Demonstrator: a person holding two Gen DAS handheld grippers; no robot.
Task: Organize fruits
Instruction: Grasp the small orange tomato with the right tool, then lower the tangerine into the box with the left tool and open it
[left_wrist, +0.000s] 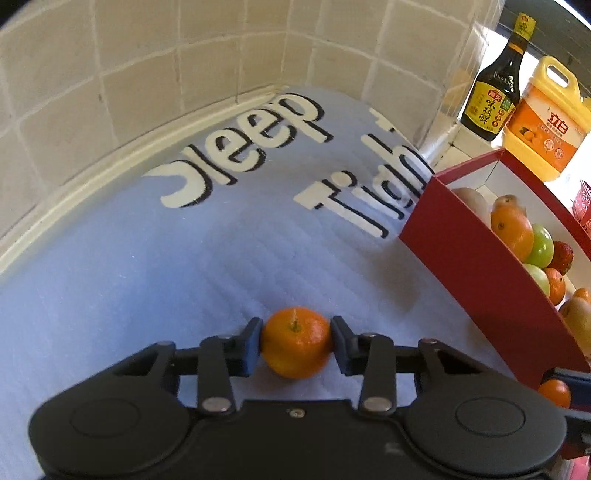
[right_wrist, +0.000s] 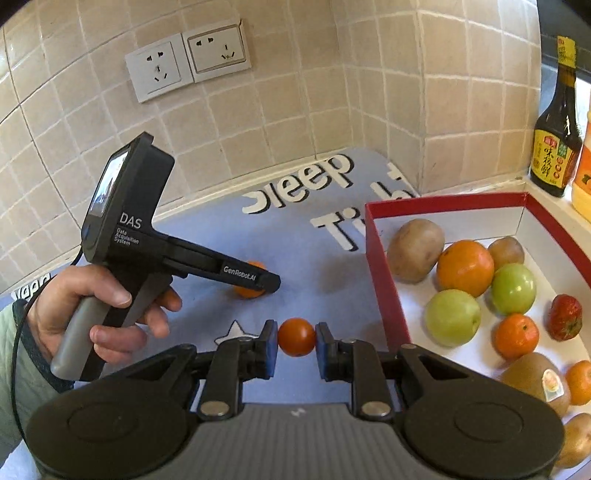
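The blue mat (left_wrist: 155, 280) covers the counter; the red box (right_wrist: 384, 280) at its right edge already holds most of the fruit. The left gripper (left_wrist: 296, 341) pinches a mandarin (left_wrist: 296, 343) that rests on the mat left of the box. The right gripper (right_wrist: 296, 345) pinches a small tomato (right_wrist: 296, 336) near the box wall. Risk: excess squeeze bruises either fruit; low carry height strikes the box wall.

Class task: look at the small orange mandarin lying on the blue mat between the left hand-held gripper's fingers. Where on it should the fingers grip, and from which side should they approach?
Grip the small orange mandarin across its widest middle, one pad on each side, approaching low along the blue fabric mat. Its stem points up and it is round, so a pinch above or below the middle would probably slip. The left hand-held gripper already brackets it that way, pads against its flanks.
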